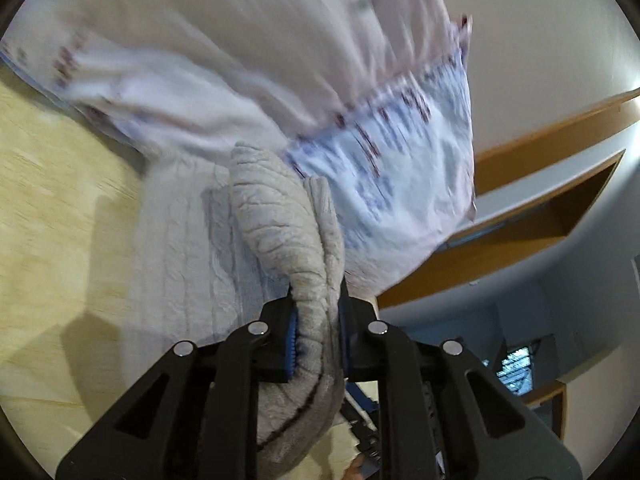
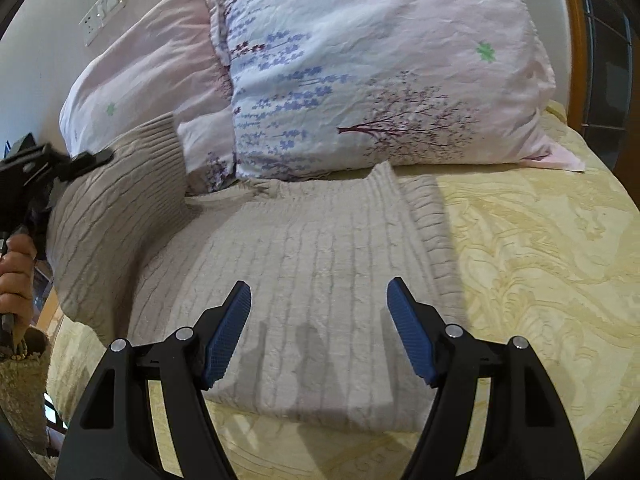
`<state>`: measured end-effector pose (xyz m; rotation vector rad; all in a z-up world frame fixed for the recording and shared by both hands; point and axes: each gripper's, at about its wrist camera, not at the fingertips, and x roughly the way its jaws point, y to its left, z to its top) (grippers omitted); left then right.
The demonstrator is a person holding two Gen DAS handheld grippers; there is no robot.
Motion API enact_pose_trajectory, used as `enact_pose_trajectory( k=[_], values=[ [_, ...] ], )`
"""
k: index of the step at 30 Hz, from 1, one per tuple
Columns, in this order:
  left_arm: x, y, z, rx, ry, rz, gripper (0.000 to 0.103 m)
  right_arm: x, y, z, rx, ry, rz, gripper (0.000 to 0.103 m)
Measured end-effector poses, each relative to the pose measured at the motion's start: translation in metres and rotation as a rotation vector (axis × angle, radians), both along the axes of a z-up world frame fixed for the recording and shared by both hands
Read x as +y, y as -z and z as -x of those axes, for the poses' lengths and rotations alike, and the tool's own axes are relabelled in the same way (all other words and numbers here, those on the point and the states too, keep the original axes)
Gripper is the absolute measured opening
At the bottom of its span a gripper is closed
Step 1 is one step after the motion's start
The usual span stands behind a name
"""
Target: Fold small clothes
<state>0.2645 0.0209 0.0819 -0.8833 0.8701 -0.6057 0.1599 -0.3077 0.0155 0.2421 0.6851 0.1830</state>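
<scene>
A beige cable-knit sweater (image 2: 320,272) lies flat on the yellow bedspread (image 2: 540,248), its right sleeve folded in along the edge. My left gripper (image 1: 316,292) is shut on the sweater's left sleeve (image 1: 288,248) and holds it lifted off the bed. That gripper (image 2: 92,158) and the raised sleeve (image 2: 120,208) show at the left of the right wrist view. My right gripper (image 2: 319,292) is open and empty, hovering just above the sweater's lower body.
Two floral pink and blue pillows (image 2: 380,72) lean against the wall right behind the sweater's collar. A wooden bed frame (image 2: 576,48) stands at the far right. A wall switch plate (image 2: 102,12) is at the upper left.
</scene>
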Motion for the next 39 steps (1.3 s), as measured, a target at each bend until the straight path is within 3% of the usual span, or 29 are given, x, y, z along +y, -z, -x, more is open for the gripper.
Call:
enact_pose_trajectory(
  k=[3,9,11,13,15,18,20,23,26,30,39],
  values=[
    [-0.041,0.013,-0.008,0.019,0.044,0.019,0.015,-0.009,0.003,0.003,0.002,0.023,-0.012,0.072],
    [-0.129,0.053,-0.017,0.108,0.245,-0.070,0.019,-0.025,0.008,0.005,0.016,0.063,-0.024,0.072],
    [-0.136,0.053,-0.014,0.101,0.288,-0.049,0.022,-0.031,0.006,0.008,0.013,0.072,-0.032,0.072],
    [-0.132,0.046,-0.011,0.079,0.330,0.003,0.027,-0.035,0.002,0.010,0.002,0.074,-0.046,0.072],
    [-0.119,0.034,-0.005,0.045,0.328,0.007,0.049,-0.040,-0.001,0.009,-0.006,0.067,-0.081,0.072],
    [-0.085,0.011,0.007,-0.061,0.249,-0.075,0.055,-0.049,-0.006,0.001,0.006,0.013,-0.226,0.072],
    [-0.058,0.004,0.011,-0.085,0.162,-0.187,0.059,-0.052,-0.005,-0.009,0.039,-0.025,-0.321,0.071],
    [-0.035,0.009,0.009,-0.059,0.088,-0.313,0.061,-0.053,0.005,-0.031,0.123,-0.074,-0.460,0.063],
    [-0.024,0.028,0.002,0.021,0.061,-0.360,0.062,-0.051,0.015,-0.045,0.198,-0.065,-0.497,0.059],
    [-0.015,0.049,-0.002,0.093,0.090,-0.323,0.065,-0.047,0.032,-0.057,0.272,-0.050,-0.531,0.053],
    [-0.030,0.068,-0.005,0.123,0.134,-0.291,0.069,-0.043,0.042,-0.079,0.257,-0.079,-0.656,0.046]
  ],
)
